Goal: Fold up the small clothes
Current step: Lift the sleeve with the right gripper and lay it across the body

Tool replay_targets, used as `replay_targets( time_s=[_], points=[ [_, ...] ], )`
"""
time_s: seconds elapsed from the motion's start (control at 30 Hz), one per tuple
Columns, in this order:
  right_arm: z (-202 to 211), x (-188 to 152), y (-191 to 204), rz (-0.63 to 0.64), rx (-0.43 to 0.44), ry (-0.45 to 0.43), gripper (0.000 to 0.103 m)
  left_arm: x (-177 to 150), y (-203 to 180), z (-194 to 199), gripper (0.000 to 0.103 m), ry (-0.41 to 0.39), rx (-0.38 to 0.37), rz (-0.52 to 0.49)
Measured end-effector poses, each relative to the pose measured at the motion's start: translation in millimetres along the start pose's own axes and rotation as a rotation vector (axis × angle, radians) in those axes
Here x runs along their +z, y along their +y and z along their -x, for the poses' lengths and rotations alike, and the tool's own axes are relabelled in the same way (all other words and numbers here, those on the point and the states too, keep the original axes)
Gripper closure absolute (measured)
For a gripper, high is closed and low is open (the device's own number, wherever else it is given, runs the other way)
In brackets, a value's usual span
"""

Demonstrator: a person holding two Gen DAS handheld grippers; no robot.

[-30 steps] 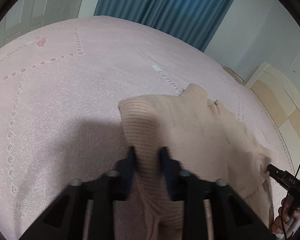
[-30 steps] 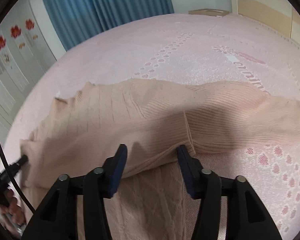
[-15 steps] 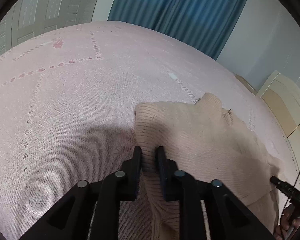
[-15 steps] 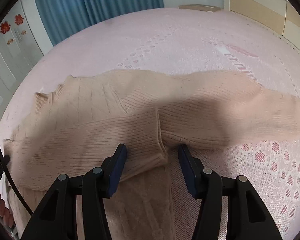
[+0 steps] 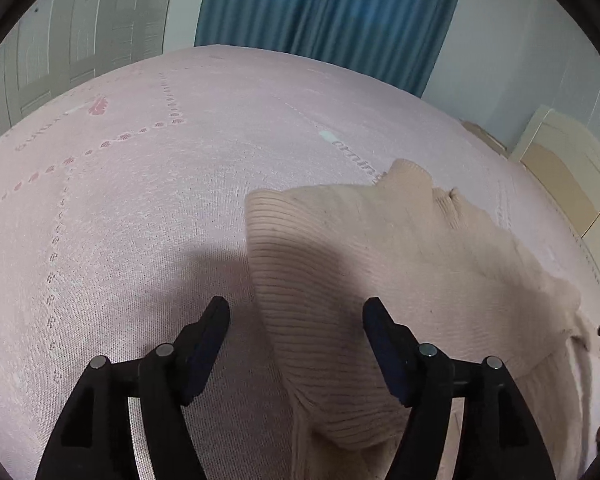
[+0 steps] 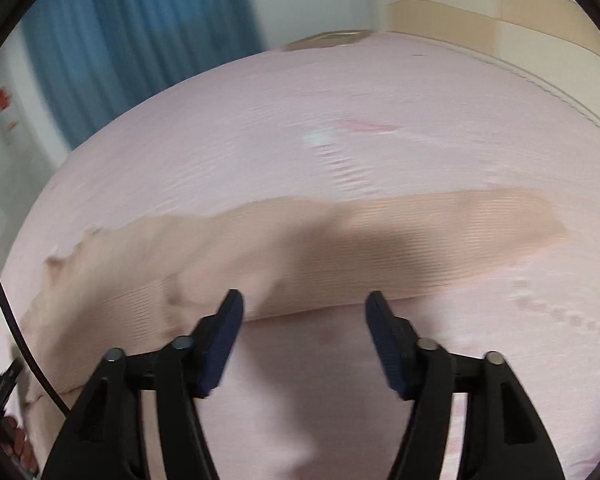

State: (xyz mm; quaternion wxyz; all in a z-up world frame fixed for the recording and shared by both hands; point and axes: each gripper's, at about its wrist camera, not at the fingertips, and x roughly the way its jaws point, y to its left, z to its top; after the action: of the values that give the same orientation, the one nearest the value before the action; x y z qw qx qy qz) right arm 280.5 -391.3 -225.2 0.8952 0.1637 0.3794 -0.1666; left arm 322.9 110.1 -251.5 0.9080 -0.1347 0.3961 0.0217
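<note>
1. Your left claw (image 5: 296, 316) is spreading its jaws; the folded sleeve of the beige sweater (image 5: 380, 280) lies between them, touched by neither pad.
2. Your right claw (image 6: 304, 308) is also spreading, with only pink bedspread (image 6: 300, 140) between its jaws.
3. The sweater (image 6: 340, 240) lies flat on the bed, stretching left and right just ahead of that claw.

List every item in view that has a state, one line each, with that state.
Beige ribbed sweater: lying on the bed, left sleeve folded over the body, right sleeve stretched out flat.
Left hand-held gripper: jaws opening, folded sleeve between them, pads not pressing it.
Right hand-held gripper: jaws opening, nothing gripped, sweater edge just ahead.
Pink bedspread: spread flat.
Blue curtain: drawn closed.
</note>
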Motion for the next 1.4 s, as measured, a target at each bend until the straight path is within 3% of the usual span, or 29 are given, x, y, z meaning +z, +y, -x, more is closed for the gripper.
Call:
replay_targets(
  time_s=[0.13,0.27,0.47,0.6,0.83,0.9,0.93,0.97,1.17,1.4],
  points=[
    [-3,4,-69,-0.080,-0.111,0.010,0.033,0,1,1,0.034,0.004,0.003,-0.005],
    [-21,6,-114,-0.119,-0.099,0.044,0.033,-2,-4,2,0.031,0.007,0.029,-0.031],
    [-45,22,-129,-0.165,-0.033,0.059,0.025,-3,-1,1,0.028,0.014,0.027,-0.018],
    [-58,34,-133,-0.177,-0.053,0.049,0.025,-4,-4,0,0.027,0.019,0.042,-0.032],
    [-72,57,-166,-0.312,0.000,0.007,0.025,-4,-4,1,0.027,0.018,0.048,-0.033],
    [-76,65,-167,-0.300,-0.044,0.005,0.036,-4,-4,0,0.026,0.018,0.057,-0.032],
    [-77,69,-165,-0.274,-0.090,0.001,0.058,-4,-4,0,0.026,0.019,0.059,-0.032],
    [-78,71,-163,-0.243,-0.114,0.004,0.097,-4,-5,0,0.026,0.018,0.061,-0.032],
    [-46,81,-147,-0.199,-0.137,-0.057,0.097,-4,-3,2,0.025,0.013,0.062,-0.020],
    [42,104,-61,-0.087,-0.114,-0.225,0.097,-10,14,14,0.025,0.009,0.032,0.076]
  ],
)
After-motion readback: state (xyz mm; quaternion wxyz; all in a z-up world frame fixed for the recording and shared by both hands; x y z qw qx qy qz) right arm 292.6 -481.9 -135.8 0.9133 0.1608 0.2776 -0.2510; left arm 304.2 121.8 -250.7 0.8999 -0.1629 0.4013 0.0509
